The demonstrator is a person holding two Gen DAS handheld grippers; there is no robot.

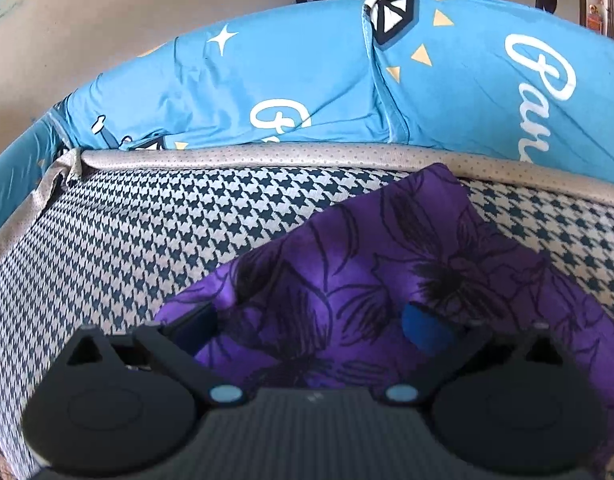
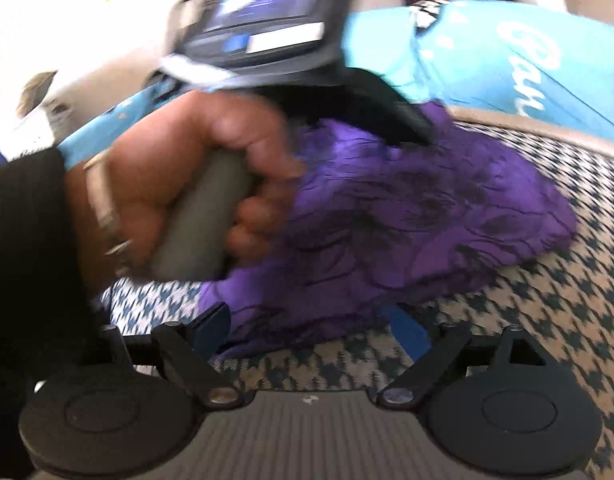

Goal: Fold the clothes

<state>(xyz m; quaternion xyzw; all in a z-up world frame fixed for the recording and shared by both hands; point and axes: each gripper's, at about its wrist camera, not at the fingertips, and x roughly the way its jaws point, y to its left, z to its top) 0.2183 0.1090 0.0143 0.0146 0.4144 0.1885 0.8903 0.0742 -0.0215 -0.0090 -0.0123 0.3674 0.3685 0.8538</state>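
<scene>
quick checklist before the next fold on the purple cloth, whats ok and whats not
1. Purple cloth lies on the houndstooth cover: ok.
2. Left gripper open, cloth between its fingers: ok.
3. Right gripper open at the cloth's near edge: ok.
4. Cloth flat enough to fold: not ok, it is bunched and wrinkled in the right wrist view.
5. Hand holding the left gripper's handle firmly: ok.
6. Cloth clear of the blue pillows: ok, though its far corner reaches the grey trim in front of them.
</scene>
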